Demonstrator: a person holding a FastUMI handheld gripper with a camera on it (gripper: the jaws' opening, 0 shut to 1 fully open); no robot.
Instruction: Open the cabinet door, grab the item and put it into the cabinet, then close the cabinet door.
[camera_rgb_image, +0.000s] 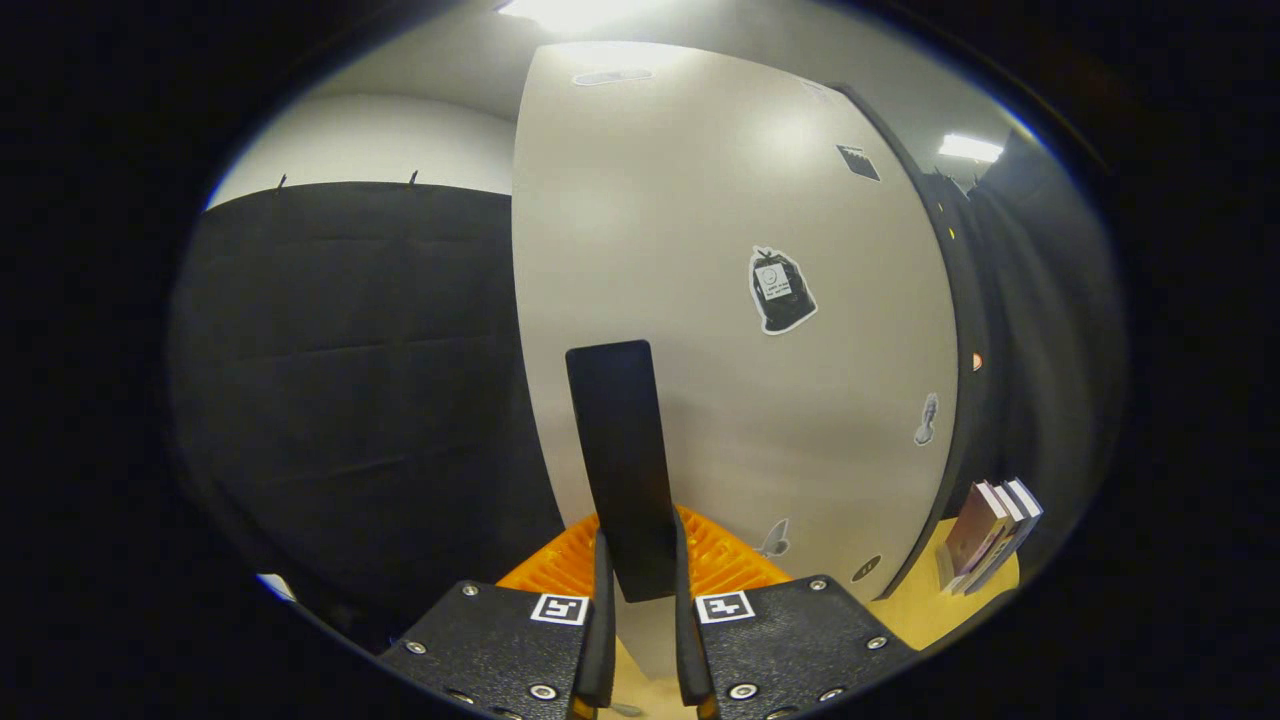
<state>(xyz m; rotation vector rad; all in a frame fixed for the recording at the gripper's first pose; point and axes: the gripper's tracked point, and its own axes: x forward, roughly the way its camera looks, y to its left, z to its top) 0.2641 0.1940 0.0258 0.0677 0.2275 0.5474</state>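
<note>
A tall pale grey cabinet door with a few stickers stands right in front of me. A flat black handle runs upright near the door's left edge. My gripper is shut on the lower end of this handle, one finger pressing on each side. The door's right edge meets a dark cabinet frame. I cannot tell how far the door stands from the cabinet body.
A black cloth wall hangs to the left of the door. Right of the door, a few books lean together on a yellowish surface. Dark curtain hangs behind them.
</note>
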